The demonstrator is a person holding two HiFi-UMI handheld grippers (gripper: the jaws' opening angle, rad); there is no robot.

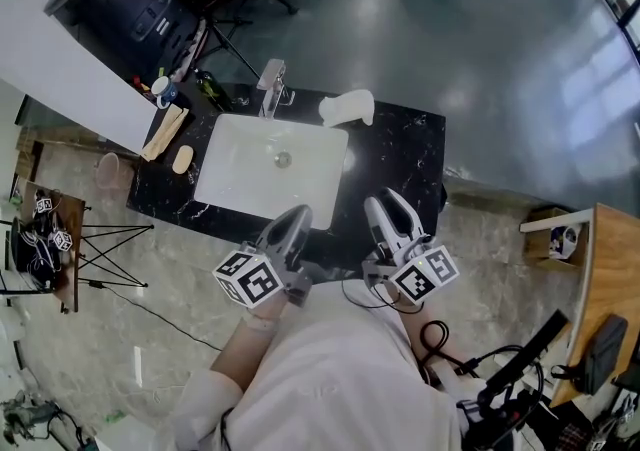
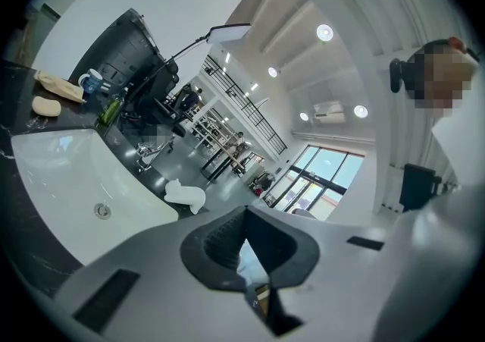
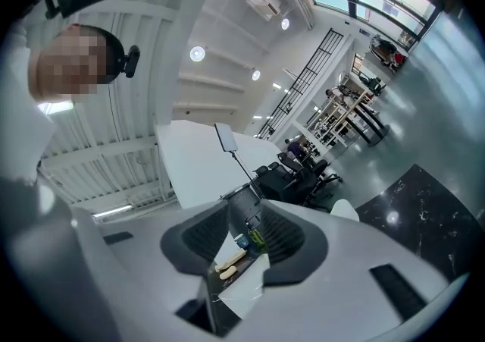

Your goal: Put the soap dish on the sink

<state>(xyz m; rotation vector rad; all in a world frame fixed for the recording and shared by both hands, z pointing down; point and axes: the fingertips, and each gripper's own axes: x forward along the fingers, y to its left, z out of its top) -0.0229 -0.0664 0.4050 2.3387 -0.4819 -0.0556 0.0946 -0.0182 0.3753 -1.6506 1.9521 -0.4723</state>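
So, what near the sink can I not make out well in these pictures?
Soap dish: too small in the head view to show its form; tiny between the jaws in the right gripper view.
Counter: part of its front edge, head view, hidden behind the left hand-held gripper and right hand-held gripper.
White thing by the faucet: head view, too small to identify.

on the one black desk (image 1: 400,154) there is one white sink (image 1: 240,184), one tap (image 1: 271,79), one mug (image 1: 163,90), one green bottle (image 1: 211,90), one soap dish (image 1: 164,132), one bar of soap (image 1: 182,159) and one white cloth (image 1: 347,107). two claws are in view, the left claw (image 1: 296,213) and the right claw (image 1: 384,203).
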